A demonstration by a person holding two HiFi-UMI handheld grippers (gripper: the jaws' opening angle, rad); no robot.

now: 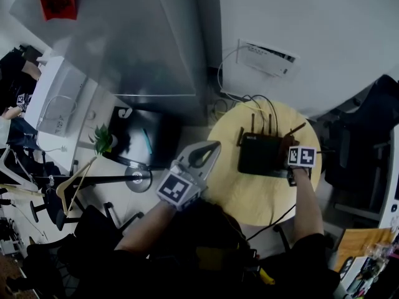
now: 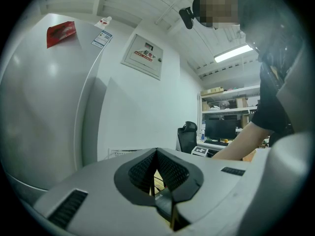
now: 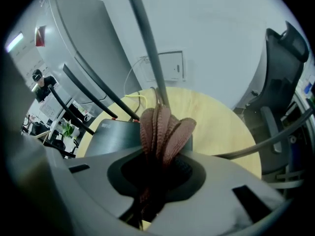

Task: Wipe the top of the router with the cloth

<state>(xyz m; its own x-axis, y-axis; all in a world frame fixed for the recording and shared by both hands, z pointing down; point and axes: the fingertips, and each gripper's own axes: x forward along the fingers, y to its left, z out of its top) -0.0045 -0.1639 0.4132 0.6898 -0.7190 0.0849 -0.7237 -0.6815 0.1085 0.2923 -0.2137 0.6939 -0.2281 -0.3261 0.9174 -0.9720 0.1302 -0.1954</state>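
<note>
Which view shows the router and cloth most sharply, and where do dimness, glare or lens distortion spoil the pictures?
Head view: dim, the router is a dark block with little detail on the round table. Right gripper view: sharpest, the cloth shows its weave, though the edges bend and darken. Left gripper view: the ceiling light glares and the walls curve strongly.

Antennas block router rear; frnt free.

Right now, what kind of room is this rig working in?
Probably an office or lab workroom. The left gripper view shows a monitor and an office chair with storage shelves above them. A router sits on a small round wooden table near the wall.
</note>
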